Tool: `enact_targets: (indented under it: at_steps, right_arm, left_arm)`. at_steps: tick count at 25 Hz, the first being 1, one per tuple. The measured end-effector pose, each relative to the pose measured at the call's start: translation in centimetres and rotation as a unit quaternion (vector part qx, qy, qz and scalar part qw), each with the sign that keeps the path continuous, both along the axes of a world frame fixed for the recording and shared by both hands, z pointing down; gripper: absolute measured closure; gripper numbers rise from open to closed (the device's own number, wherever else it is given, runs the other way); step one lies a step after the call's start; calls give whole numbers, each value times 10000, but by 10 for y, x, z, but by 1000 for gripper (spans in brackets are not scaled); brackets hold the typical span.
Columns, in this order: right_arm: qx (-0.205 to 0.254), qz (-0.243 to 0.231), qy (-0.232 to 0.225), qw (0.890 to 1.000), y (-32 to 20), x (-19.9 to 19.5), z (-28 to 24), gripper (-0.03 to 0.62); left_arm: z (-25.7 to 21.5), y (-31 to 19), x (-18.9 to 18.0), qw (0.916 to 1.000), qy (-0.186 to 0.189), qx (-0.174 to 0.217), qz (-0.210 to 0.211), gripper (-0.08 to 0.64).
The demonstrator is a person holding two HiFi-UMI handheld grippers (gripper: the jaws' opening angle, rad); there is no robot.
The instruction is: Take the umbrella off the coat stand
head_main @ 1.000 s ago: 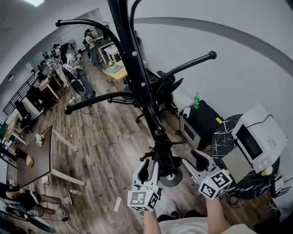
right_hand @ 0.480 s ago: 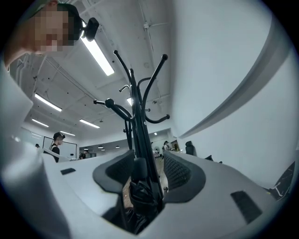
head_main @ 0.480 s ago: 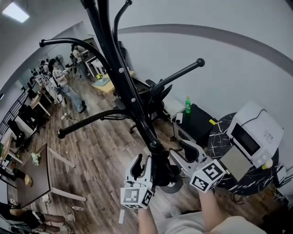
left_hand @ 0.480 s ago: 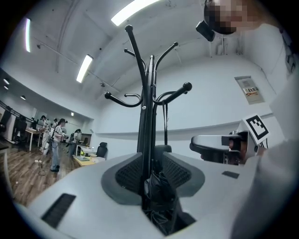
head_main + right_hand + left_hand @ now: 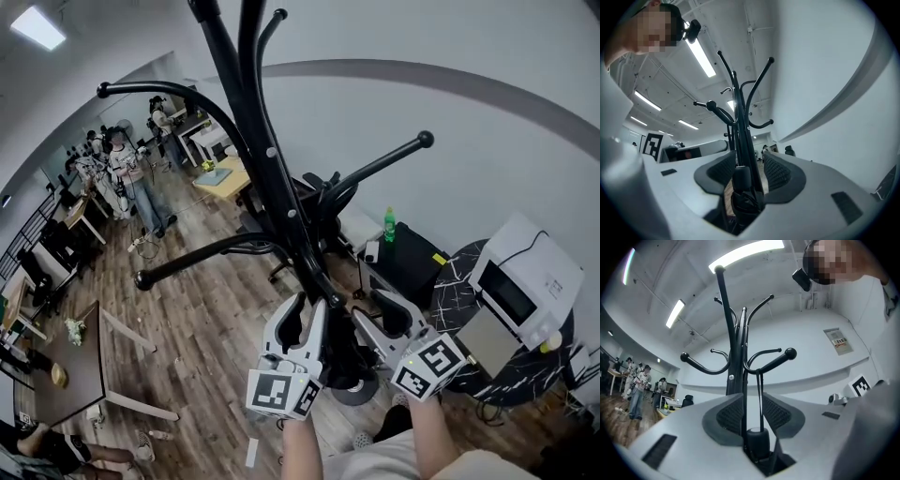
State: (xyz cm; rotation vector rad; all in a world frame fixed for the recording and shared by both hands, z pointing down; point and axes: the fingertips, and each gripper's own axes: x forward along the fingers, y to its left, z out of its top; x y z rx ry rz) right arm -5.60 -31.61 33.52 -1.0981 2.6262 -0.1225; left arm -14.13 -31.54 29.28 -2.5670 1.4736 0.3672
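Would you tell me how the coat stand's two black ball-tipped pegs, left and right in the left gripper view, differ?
The right ball-tipped peg carries the umbrella's thin black strap; the left ball-tipped peg is bare. The right peg runs nearly straight; the left peg sags in a curve. Both are black, on one pole.

The left gripper (image 5: 306,307) and right gripper (image 5: 382,314) are held up at the stand (image 5: 280,178), jaws apart though just narrowed, with the umbrella (image 5: 339,349) hung between the two.

left hand-held gripper (image 5: 309,306), right hand-held gripper (image 5: 372,308), upturned, jaws just closing around umbrella (image 5: 757,440)
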Motion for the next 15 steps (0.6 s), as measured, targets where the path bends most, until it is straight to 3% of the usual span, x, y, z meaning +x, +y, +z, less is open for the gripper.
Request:
enact_targets:
  at_steps: [15]
  right_arm:
    - [4,-104,10,9999,-10,-10,-4,409]
  left_arm:
    - [-18,-19,10,9973,-681,240,-118,467]
